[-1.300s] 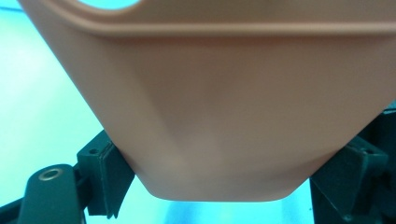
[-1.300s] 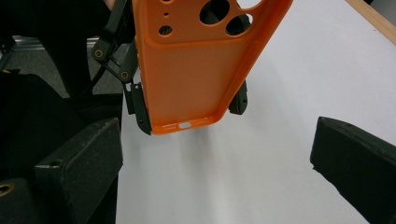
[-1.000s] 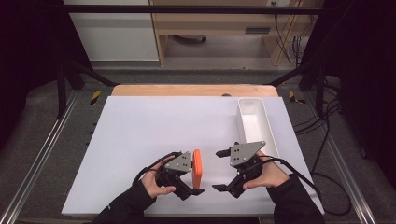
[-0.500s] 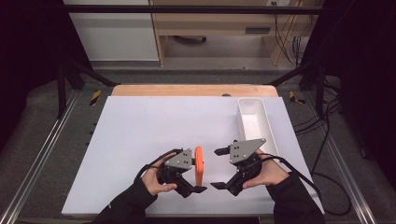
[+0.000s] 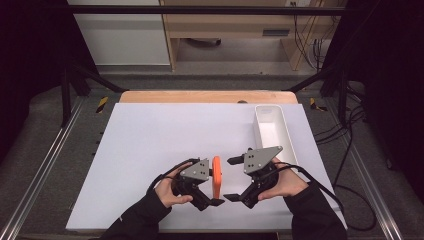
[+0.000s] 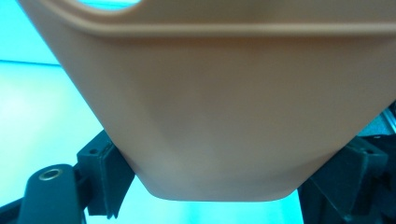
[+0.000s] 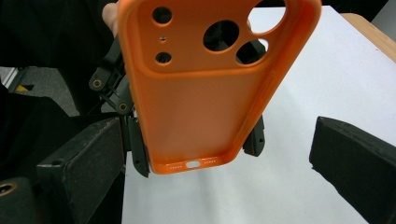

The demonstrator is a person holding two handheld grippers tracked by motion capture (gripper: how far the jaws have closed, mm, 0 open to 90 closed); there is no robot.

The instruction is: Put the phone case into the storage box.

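Observation:
An orange phone case [image 5: 216,176] stands on edge above the white mat, near the front edge. My left gripper [image 5: 215,183] is shut on it, a jaw on each long side. In the left gripper view the case's back [image 6: 224,116] looms close between the two black jaws. My right gripper [image 5: 229,179] faces the case from the right, open, its jaws apart from it. In the right gripper view the case's hollow inside [image 7: 196,107] with its camera cut-outs shows beyond my wide-spread jaws, and the left gripper's fingers [image 7: 135,149] clamp its sides.
A long white tray [image 5: 272,130] lies at the right rear of the mat [image 5: 150,140]. A wooden strip [image 5: 200,96] borders the mat's far edge. Metal rails run along both sides of the table, and cables trail at the right.

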